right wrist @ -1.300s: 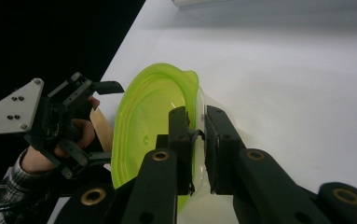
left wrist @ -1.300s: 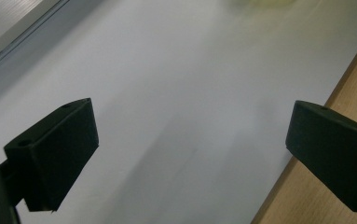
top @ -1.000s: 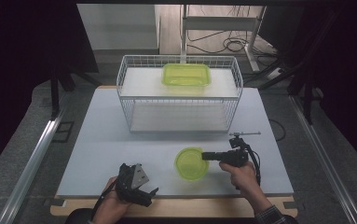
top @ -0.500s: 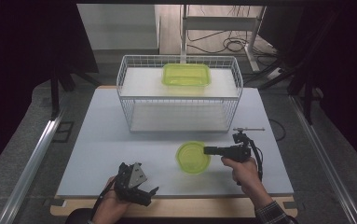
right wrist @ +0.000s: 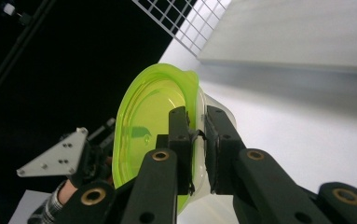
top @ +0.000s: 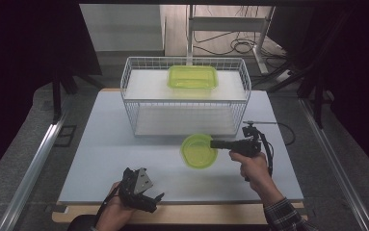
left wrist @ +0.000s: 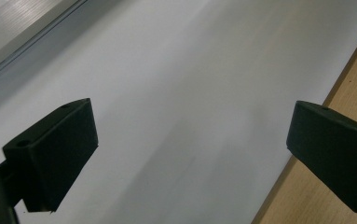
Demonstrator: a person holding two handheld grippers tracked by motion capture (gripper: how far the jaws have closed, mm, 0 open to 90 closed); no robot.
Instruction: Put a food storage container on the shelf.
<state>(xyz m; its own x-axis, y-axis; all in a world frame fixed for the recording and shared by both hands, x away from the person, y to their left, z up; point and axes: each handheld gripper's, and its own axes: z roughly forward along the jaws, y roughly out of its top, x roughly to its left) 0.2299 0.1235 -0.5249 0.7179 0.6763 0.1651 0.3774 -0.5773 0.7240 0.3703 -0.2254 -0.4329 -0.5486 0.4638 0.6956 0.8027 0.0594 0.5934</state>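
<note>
Round container gripped at its rim
Your right gripper (top: pixel 215 143) clamped the green-lidded round container (top: pixel 199 150) before the wire basket (top: pixel 184 98); your left gripper (top: pixel 154 201) rested with jaws wide apart, empty

Round container (top: pixel 199 150) before wire basket (top: pixel 135 104) (rectangular container (top: pixel 192 77) atop)

The wire basket (top: pixel 187 103) blocks the far table (top: pixel 100 154); its near half lies open.
</note>
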